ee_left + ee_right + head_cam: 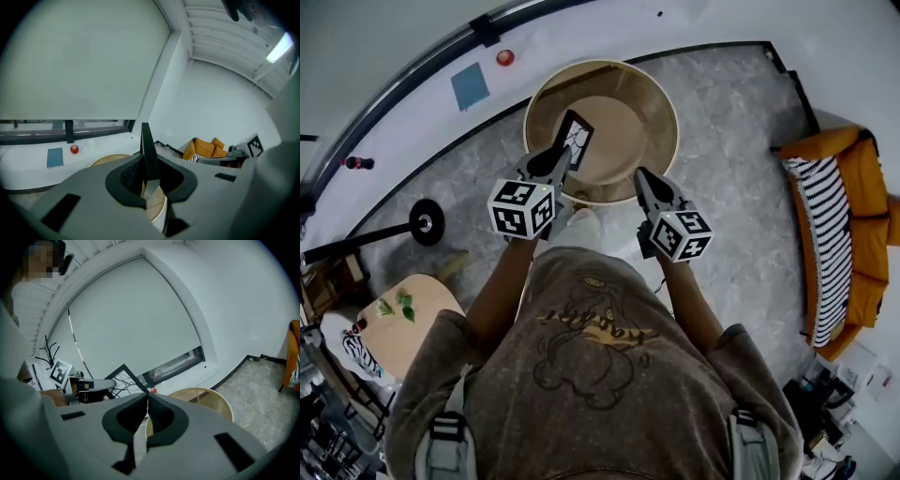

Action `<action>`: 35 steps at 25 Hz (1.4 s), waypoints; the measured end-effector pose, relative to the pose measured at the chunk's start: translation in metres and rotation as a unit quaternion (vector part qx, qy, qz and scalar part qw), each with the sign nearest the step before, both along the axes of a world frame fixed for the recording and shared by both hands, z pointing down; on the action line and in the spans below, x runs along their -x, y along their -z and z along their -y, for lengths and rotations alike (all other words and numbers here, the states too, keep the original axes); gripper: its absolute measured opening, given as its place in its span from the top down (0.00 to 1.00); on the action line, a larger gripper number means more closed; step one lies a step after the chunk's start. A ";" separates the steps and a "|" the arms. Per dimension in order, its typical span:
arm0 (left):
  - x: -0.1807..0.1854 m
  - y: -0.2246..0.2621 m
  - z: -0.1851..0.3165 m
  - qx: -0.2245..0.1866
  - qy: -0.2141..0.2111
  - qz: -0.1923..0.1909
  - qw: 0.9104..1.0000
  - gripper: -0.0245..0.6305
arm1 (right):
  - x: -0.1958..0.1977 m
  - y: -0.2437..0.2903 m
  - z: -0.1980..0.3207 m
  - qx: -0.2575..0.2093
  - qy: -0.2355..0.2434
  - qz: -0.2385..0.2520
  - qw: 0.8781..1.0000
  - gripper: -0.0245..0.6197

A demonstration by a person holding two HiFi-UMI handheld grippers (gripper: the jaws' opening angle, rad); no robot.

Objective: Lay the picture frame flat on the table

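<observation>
Left tool (565, 157) was clamped on the picture frame (577, 133), holding it up on edge above the round desk (667, 108). Right tool (640, 175) hung just beside, jaws together, gripping nothing.

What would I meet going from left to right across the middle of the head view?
Black stand base → left gripper, shut on the picture frame → right gripper → orange sofa.

Round wooden table (630, 116), raised rim, on grey stone floor (741, 216)
</observation>
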State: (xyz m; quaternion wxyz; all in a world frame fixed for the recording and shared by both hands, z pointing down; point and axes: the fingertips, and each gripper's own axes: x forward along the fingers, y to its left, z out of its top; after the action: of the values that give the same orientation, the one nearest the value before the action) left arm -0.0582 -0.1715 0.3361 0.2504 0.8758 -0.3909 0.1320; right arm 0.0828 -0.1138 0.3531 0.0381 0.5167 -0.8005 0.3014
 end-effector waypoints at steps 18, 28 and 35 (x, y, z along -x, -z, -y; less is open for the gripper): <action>-0.014 -0.012 0.085 0.020 -0.037 0.003 0.999 0.87 | -0.015 -0.004 0.083 0.010 -0.038 -0.012 0.999 0.93; -0.023 -0.034 0.099 0.037 -0.023 0.008 0.999 0.87 | -0.026 -0.026 0.106 0.027 -0.027 -0.009 0.999 0.93; -0.031 -0.059 0.115 0.056 -0.004 0.008 0.998 0.87 | -0.040 -0.048 0.122 0.044 -0.019 -0.006 0.999 0.93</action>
State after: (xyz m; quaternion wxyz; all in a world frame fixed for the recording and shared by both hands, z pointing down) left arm -0.0274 -0.2870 0.3955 0.2952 0.8610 -0.3815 0.1613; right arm 0.1229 -0.2354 0.4012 0.0600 0.5314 -0.7764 0.3334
